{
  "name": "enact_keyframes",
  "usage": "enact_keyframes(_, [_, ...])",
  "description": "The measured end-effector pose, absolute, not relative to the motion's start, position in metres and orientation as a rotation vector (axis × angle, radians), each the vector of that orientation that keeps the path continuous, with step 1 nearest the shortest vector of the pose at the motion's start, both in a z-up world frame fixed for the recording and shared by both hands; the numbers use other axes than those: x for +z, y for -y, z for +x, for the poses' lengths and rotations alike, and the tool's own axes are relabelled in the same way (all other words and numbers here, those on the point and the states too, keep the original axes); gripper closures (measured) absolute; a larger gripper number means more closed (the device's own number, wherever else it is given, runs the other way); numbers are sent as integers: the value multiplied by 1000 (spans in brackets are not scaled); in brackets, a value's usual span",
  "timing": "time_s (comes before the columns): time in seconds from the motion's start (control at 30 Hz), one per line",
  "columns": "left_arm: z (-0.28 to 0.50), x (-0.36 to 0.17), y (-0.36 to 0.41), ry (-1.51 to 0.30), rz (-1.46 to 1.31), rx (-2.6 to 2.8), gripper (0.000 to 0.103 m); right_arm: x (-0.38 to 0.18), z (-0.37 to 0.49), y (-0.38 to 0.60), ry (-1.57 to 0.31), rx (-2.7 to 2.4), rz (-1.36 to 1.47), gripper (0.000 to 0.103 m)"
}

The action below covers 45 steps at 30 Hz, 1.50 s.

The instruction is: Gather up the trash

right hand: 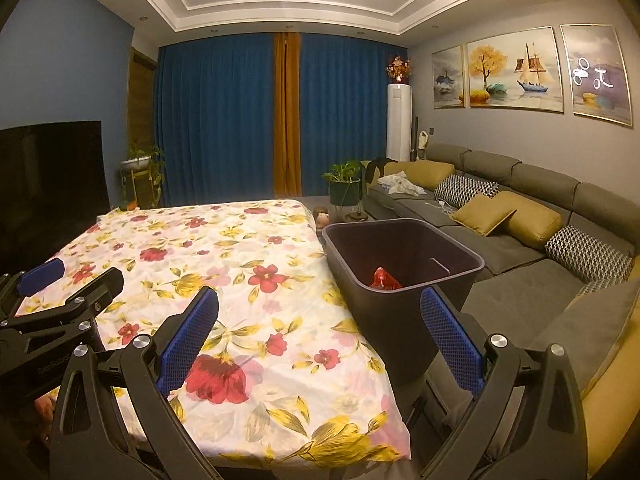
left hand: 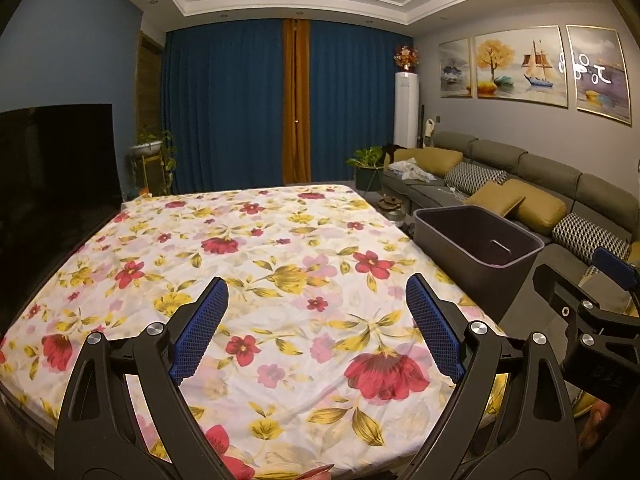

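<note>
Left-wrist view: the left gripper (left hand: pixel 316 320) is held above a table covered with a floral cloth (left hand: pixel 256 264); its 2 blue-padded fingers (left hand: pixel 200 332) stand wide apart with nothing between them. A dark bin (left hand: pixel 476 248) stands just beside the table edge at 2 o'clock from this claw, well apart from it. The right gripper (left hand: pixel 592 312) enters at 3 o'clock; from this view its jaw state cannot be told.

Right-wrist view: the right gripper (right hand: pixel 320 340) is likewise spread open and empty, its 2 pads (right hand: pixel 188 344) straddling the table's right edge. The bin (right hand: pixel 400 320) lies at 12 to 1 o'clock from the claw, near its right finger, which overlaps the bin's near wall in the picture; whether they touch cannot be told. Inside the bin, against its near wall, lies 1 piece of red trash (right hand: pixel 384 280), apart from both fingers. The left gripper (right hand: pixel 60 292) shows at 9 o'clock over the cloth (right hand: pixel 248 264).

Behind the bin runs a grey sofa (right hand: pixel 520 248) at 2 o'clock; blue curtains (right hand: pixel 224 116) close the far wall at 12 o'clock.
</note>
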State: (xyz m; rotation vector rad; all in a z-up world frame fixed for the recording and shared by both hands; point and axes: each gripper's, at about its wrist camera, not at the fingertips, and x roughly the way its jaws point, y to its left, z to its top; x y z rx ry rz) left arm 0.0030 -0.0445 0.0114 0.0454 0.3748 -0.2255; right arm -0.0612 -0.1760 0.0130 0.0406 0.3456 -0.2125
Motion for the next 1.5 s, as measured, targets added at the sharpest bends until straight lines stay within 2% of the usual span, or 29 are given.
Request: enact_keyframes(1.5, [-1, 12, 47, -377, 47, -229, 14, 14, -66, 177, -333, -219, 53, 6])
